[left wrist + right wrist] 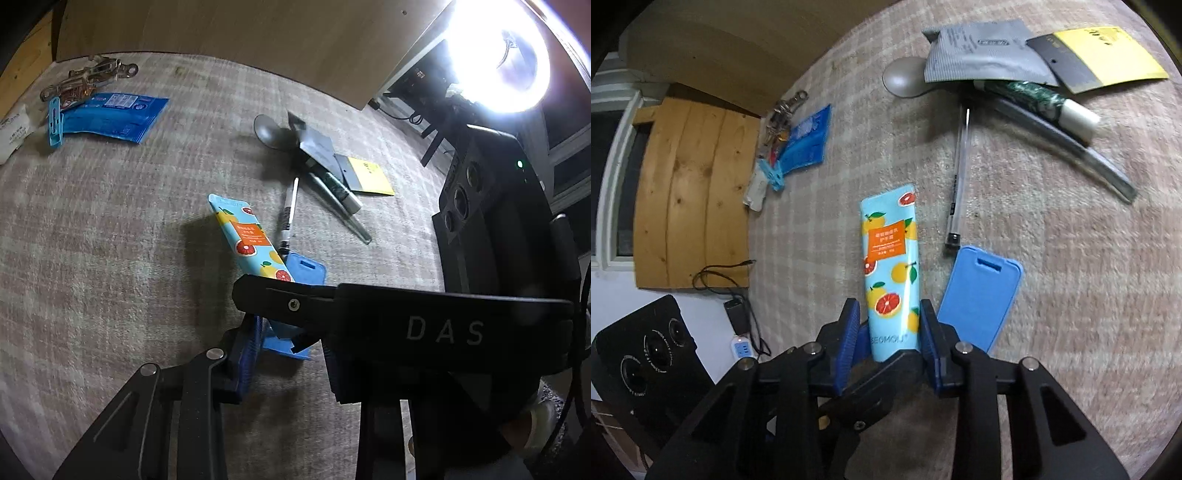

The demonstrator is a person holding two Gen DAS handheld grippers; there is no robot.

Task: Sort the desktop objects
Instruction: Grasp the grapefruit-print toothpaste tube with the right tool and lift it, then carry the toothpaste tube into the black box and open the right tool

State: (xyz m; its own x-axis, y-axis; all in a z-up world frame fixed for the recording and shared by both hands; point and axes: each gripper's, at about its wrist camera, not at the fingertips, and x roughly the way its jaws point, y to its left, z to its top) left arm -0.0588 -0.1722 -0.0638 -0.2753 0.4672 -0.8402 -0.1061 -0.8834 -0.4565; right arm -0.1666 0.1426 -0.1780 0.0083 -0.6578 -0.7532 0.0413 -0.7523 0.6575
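Note:
My right gripper (891,328) is shut on a light-blue citrus-print tube (891,258) at its cap end, with the tube pointing away over the cloth. In the left wrist view the same tube (251,236) is held by the right gripper's black body marked DAS (406,321), which crosses in front of my left gripper. Only one blue left finger pad (248,354) shows, so the left jaws are unreadable. A blue flat case (979,295) lies just right of the tube. A pen (960,173) lies beyond it.
A far pile holds a grey pouch (982,51), a yellow-black card (1100,55), a green tube (1041,103), a clear stick (1082,155) and a grey disc (905,77). At far left lie a blue packet (809,140), a blue clip (772,177) and keys (783,110). A bright lamp (495,51) glares.

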